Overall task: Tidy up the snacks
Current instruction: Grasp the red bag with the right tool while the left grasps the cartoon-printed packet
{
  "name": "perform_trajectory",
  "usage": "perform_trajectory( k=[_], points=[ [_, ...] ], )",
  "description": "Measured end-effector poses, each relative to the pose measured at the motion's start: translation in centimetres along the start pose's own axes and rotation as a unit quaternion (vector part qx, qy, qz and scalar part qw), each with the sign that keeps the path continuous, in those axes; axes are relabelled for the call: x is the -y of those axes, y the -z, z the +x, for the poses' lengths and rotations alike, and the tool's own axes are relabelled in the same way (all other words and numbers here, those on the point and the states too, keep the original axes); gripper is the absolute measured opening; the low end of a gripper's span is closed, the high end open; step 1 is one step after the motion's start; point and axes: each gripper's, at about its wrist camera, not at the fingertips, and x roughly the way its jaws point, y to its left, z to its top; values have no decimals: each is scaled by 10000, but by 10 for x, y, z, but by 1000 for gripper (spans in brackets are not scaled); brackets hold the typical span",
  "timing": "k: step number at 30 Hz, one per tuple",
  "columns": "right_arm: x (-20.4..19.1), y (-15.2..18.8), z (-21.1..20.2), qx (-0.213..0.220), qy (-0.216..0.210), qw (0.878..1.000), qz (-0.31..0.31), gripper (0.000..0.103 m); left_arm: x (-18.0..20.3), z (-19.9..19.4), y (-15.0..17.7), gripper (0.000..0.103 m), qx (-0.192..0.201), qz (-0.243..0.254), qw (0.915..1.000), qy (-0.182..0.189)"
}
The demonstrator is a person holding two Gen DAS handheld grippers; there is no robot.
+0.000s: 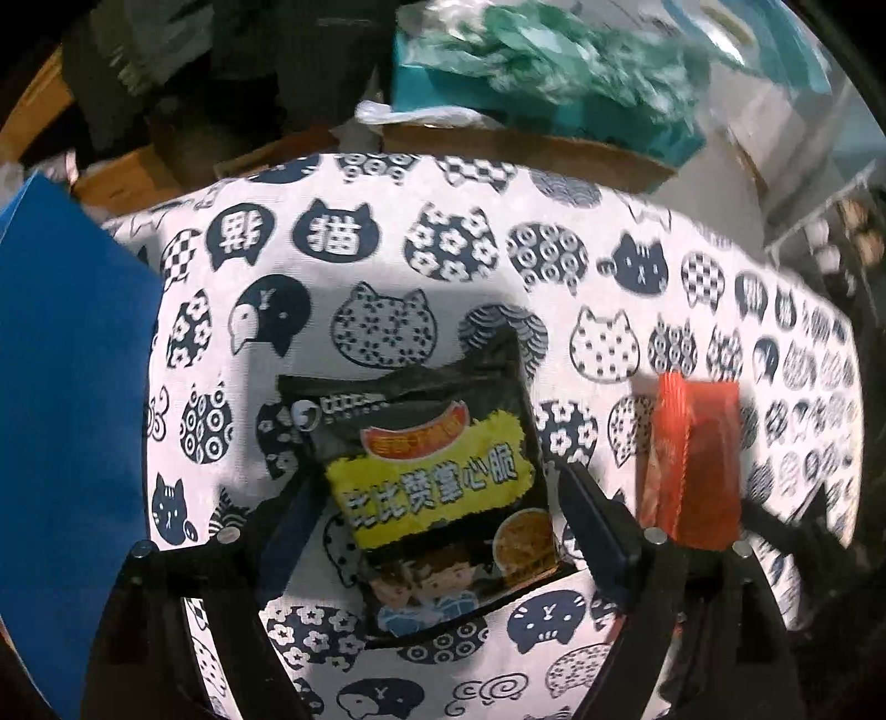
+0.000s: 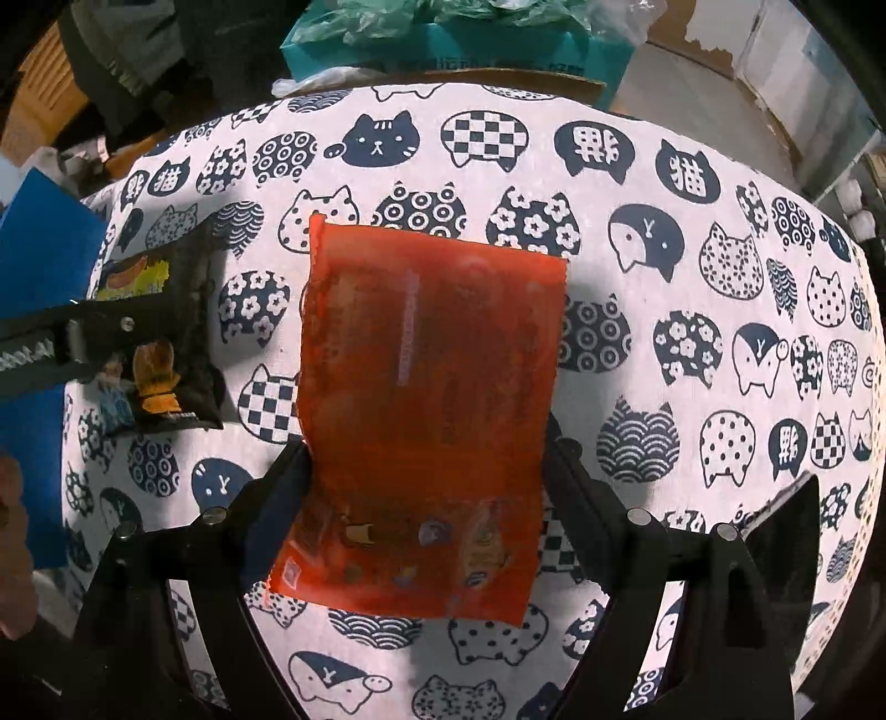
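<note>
Nothing sorted yet: black snack packet (image 1: 432, 487) within wide-open left gripper (image 1: 437, 498), orange packet (image 2: 426, 421) within wide-open right gripper (image 2: 426, 476), both ungripped on tabletop (image 2: 664, 277).

A white cloth (image 2: 637, 183) printed with navy cat heads is covering the bench. At twelve o'clock a teal box (image 2: 443, 50) is sitting under crumpled green plastic (image 1: 554, 50). A blue board (image 1: 66, 387) is standing at nine o'clock, hard light casting sharp shadows

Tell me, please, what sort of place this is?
Probably a home or storage room, not a shop: a table under a cat-print tablecloth, cardboard boxes and a teal box stuffed with plastic bags behind it.
</note>
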Motion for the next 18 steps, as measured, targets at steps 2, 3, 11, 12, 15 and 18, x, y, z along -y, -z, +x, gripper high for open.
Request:
perform_trajectory(
  k=[2, 3, 11, 12, 15, 18],
  points=[
    [0, 1, -2, -3, -24, 10000, 21, 84, 5, 1, 2, 87, -11, 221, 9997, -142],
    [3, 6, -1, -5, -34, 10000, 31, 84, 7, 1, 3, 87, -17, 319, 9993, -199],
    [3, -6, 8, -27, 41, 10000, 29, 84, 9, 1, 13, 84, 92, 905, 9955, -281],
    [4, -6, 8, -26, 39, 10000, 40, 84, 9, 0, 13, 81, 112, 911, 9954, -277],
    [4, -4, 9, -4, 12, 10000, 15, 83, 2, -5, 15, 62, 213, 876, 9955, -292],
    [-4, -4, 6, 28, -75, 10000, -43, 66, -5, -8, 16, 55, 213, 799, 9965, -98]
  ],
)
